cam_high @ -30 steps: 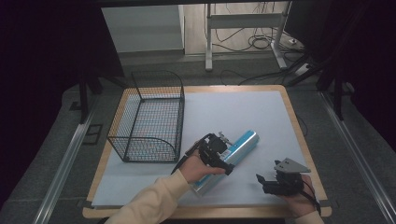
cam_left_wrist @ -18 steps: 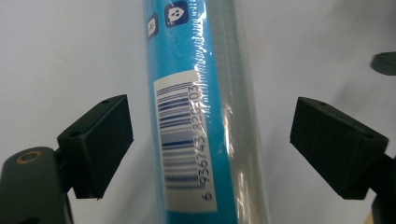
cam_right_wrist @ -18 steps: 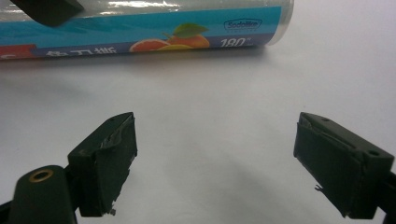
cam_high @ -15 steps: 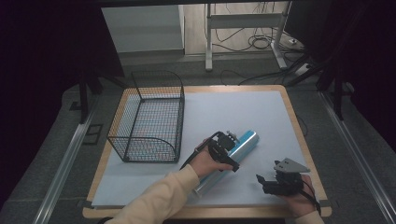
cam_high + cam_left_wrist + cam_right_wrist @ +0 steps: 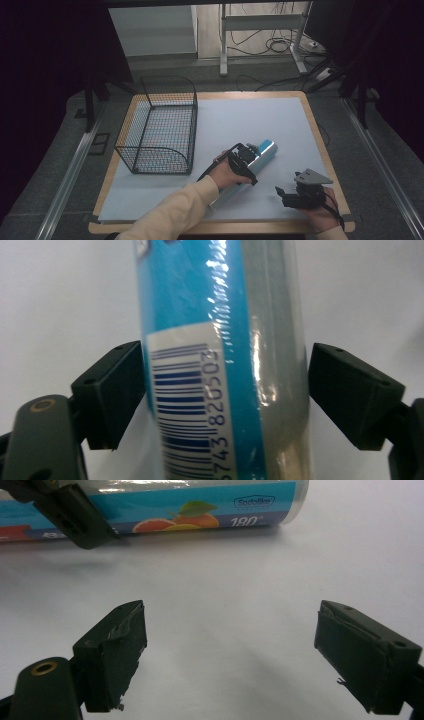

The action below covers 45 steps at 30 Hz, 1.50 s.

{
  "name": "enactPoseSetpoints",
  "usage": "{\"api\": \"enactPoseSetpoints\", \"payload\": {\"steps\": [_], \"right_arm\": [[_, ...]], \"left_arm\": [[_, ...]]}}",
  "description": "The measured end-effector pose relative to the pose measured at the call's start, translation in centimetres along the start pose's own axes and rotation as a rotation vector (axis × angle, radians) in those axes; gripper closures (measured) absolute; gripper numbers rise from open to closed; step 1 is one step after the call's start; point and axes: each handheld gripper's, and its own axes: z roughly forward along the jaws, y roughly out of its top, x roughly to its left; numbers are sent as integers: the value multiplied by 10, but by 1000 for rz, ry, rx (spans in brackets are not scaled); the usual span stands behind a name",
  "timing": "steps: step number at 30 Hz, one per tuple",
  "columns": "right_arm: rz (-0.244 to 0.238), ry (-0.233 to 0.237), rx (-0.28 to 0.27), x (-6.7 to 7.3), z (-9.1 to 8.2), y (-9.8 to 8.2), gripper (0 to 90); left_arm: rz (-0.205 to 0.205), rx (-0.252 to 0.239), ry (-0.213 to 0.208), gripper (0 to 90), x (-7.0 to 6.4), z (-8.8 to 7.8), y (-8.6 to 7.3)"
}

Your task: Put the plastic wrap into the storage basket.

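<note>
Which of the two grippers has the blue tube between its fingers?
The left gripper: its fingers straddle the blue tube. The right gripper sits apart, fingers open over bare table.

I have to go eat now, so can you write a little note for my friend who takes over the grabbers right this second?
Left gripper: its jaws sit on both sides of the blue tube; the left one touches it, the right one has a small gap, so it is not squeezed yet.
Right gripper: open, holding nothing, low over the white table near the front right corner.
The tube lies flat on the table, to the right of the wire basket.
Done: left gripper is lined up on the tube.
Left: close on the tube and lift it; it probably goes into the basket.
</note>
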Motion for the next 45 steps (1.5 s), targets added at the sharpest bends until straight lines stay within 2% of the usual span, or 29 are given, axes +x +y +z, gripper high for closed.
{"api": "enactPoseSetpoints", "payload": {"steps": [6,7,8,10,12,15,18,21,25,29,45], "right_arm": [[-5,1,8,1,1,0,140],[-5,-1,9,1,1,0,141],[-4,-2,10,1,1,0,141],[-3,-4,4,0,0,0,141],[-10,13,-16,0,-2,1,141],[-16,19,-32,1,-4,2,141],[-17,23,-31,2,-3,2,141],[-14,23,-32,1,-4,2,141],[-15,21,-36,1,-4,2,141],[-14,20,-36,1,-4,2,142],[-11,19,-44,0,-6,3,142]], "left_arm": [[-4,1,20,299,0,1,-1],[-24,-1,3,302,2,0,-1],[-24,-1,3,305,2,0,-1],[-42,4,-25,307,7,-1,0],[-46,21,-41,309,10,-2,1],[-28,44,-34,310,10,-4,2],[-6,41,-21,311,9,-8,2],[-7,44,-38,312,12,-13,3],[19,60,-27,313,15,-17,5],[17,63,-41,313,19,-23,6],[49,32,-32,314,23,-54,18]]}}
